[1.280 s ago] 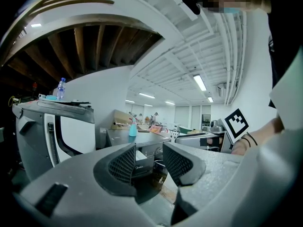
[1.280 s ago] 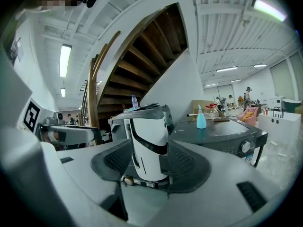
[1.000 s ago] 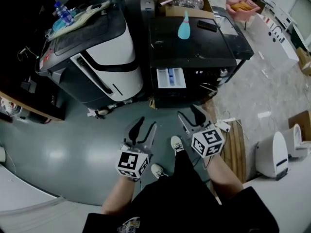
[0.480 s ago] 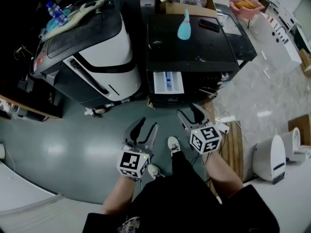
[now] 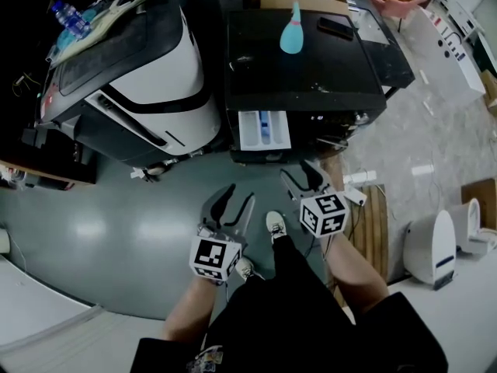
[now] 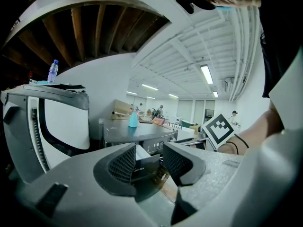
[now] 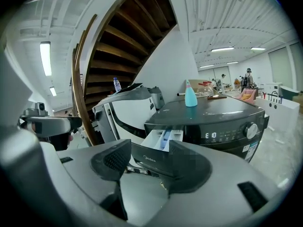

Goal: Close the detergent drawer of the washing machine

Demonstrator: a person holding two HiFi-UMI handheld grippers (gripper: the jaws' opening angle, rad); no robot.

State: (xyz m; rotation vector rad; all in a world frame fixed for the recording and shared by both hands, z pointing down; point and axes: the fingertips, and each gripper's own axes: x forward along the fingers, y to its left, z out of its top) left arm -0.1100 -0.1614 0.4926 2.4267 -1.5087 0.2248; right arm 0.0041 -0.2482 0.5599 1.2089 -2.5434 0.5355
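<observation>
The detergent drawer stood pulled out of the washing machine, at 12 o'clock and well apart from the left gripper and right gripper, whose jaws gaped empty. An off-centre shove might skew and jam it.

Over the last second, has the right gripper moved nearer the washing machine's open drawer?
Yes. In the head view the right gripper has come forward, toward the open detergent drawer; the gap between them has shrunk.
</observation>
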